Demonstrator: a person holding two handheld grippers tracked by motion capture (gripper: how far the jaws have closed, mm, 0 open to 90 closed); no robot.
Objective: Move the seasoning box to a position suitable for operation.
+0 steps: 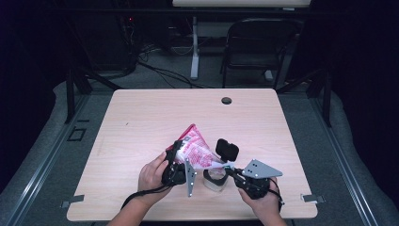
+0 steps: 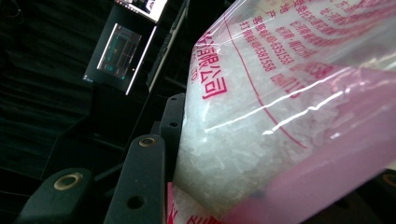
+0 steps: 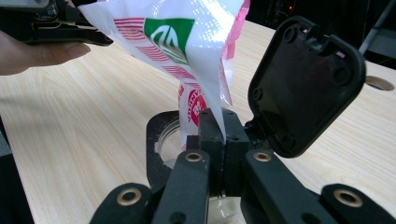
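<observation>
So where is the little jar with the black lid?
In the high view the jar stands near the table's front edge, between both hands, under the tilted bag.

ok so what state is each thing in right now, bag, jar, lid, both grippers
bag: lifted off the table, tilted, lower corner down at the jar mouth, white crystals inside
jar: upright on the table, open
lid: flipped up, hinged back
left gripper: jaws shut on the bag's upper end
right gripper: jaws shut, pinching the bag's lower corner
</observation>
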